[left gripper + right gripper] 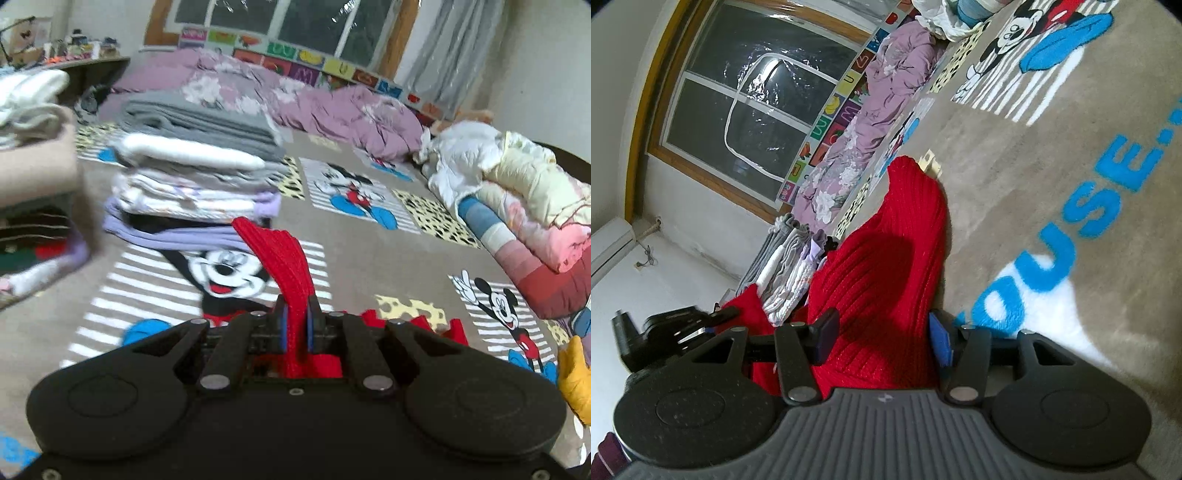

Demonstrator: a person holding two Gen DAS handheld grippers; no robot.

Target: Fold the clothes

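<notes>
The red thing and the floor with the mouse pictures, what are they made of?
The red thing looks like knitted yarn, maybe wool or acrylic: you can see raised ribs running along it, matte, no shine. The floor is a rug, seemingly a soft short pile: its printed stripes and letters have fuzzy edges.

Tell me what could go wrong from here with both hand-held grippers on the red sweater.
1. The left hand-held gripper pinches only a narrow strip of the red sweater; the knit could slip out or stretch if pulled.
2. The stack of folded clothes sits just beyond that strip; a swinging sleeve might topple it.
3. The right hand-held gripper spans a thick bunch of sweater, so the fold may come out lumpy.
</notes>
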